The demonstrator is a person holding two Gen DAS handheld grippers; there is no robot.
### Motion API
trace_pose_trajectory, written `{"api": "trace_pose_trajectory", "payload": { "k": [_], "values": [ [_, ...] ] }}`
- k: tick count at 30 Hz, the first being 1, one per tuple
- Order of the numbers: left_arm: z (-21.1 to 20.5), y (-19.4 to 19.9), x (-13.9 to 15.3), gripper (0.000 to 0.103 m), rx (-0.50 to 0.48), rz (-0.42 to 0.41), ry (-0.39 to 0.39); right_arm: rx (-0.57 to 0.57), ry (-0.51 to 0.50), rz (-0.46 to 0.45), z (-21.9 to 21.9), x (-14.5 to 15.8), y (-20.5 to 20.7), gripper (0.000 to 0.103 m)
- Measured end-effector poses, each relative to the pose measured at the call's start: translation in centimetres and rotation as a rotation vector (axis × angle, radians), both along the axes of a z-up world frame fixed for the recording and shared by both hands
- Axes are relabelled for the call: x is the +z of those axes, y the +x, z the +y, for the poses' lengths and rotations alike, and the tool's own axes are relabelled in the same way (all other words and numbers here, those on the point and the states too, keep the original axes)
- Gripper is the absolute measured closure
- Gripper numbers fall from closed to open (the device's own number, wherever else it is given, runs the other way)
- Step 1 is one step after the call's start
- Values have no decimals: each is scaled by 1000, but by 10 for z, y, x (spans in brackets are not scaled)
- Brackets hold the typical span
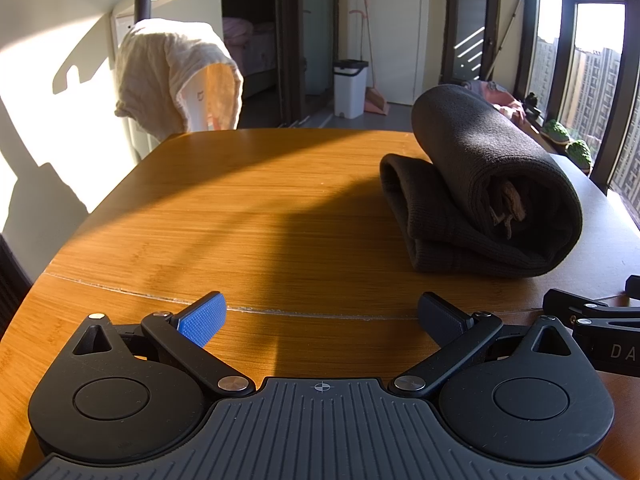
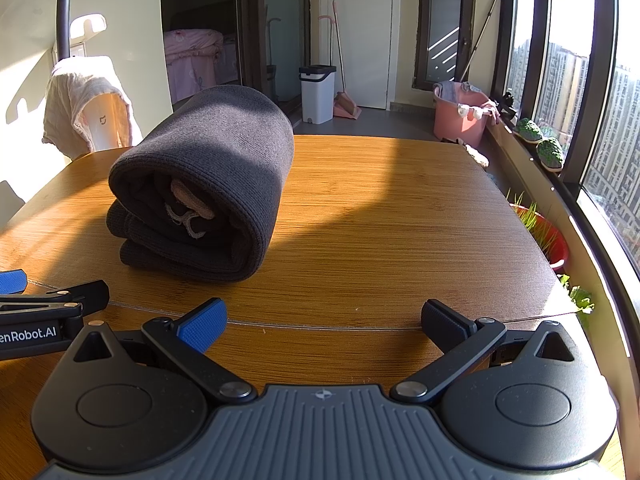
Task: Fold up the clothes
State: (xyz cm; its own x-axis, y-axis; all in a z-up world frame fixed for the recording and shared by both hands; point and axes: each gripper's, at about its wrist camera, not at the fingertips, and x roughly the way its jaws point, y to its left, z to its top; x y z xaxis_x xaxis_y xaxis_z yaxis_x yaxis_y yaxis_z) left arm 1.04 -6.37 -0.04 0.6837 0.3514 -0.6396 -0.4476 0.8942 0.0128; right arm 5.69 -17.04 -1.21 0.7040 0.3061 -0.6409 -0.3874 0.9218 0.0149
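A dark grey knitted garment [image 1: 492, 184] lies folded and rolled into a thick bundle on the wooden table [image 1: 240, 208]. A bit of tan lining shows at the open end of the roll. In the right wrist view the same bundle [image 2: 208, 180] sits ahead and to the left. My left gripper [image 1: 322, 318] is open near the table's front edge, well short of the bundle and left of it. My right gripper [image 2: 324, 320] is open too, with bare wood between its fingers. Each gripper's side shows at the edge of the other's view.
A cream cloth [image 1: 172, 72] hangs over a white appliance beyond the table's far left corner. Windows run along the right side, with plants on the sill [image 2: 544, 144] and a pink basin [image 2: 460, 116] on the floor. A white bin [image 2: 318, 92] stands by the doorway.
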Motion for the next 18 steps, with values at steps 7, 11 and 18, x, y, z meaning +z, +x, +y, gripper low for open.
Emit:
{"api": "trace_pose_trajectory", "payload": {
  "k": [7,11,18],
  "values": [
    [0,0,0,0,0,0,0,0,0,0,0,0,0,0],
    [0,0,0,0,-1,0,0,-2,0,0,2,0,0,0],
    [1,0,0,0,-2,0,0,-2,0,0,2,0,0,0]
  ]
}}
